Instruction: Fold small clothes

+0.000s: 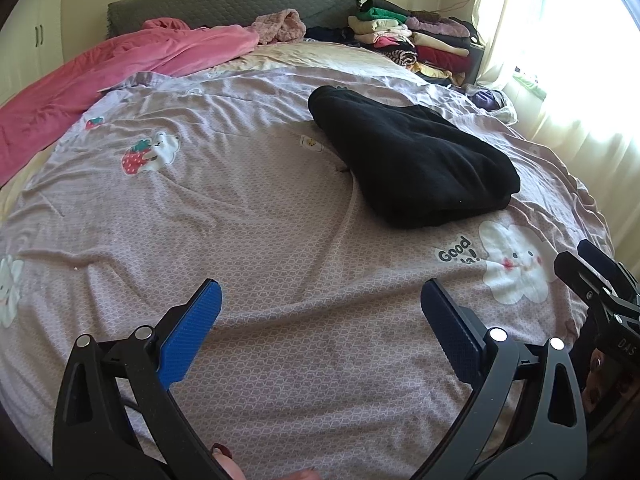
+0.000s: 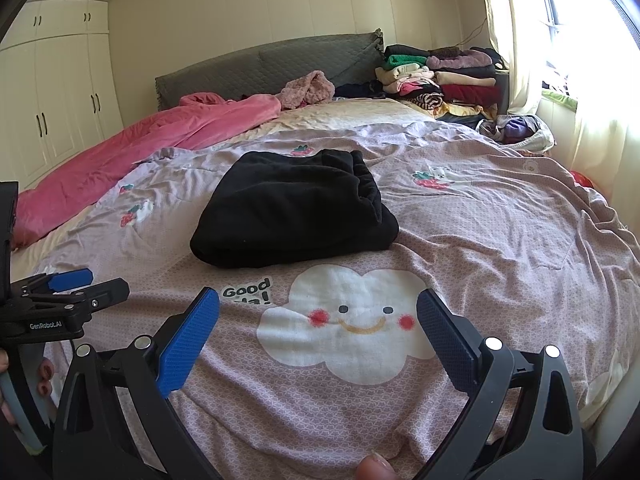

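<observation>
Black folded garment (image 2: 292, 212) beside clothes pile (image 2: 440, 76).

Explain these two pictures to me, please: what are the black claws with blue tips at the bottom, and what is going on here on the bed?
There is no robot here. A person holds a hand tool in each hand, each with two fingers and blue pads, and a wide-angle camera on each tool looks forward along the fingers. One picture comes from the left gripper, the other from the right gripper. Each tool also shows at the edge of the other's picture.

Both grippers are open and hold nothing. They hover over a bed with a lilac cartoon-print bedsheet. On it lies a folded black garment, the piece of clothing being handled. Beyond it are a pink blanket, a grey headboard and a stack of folded clothes near the window.
</observation>
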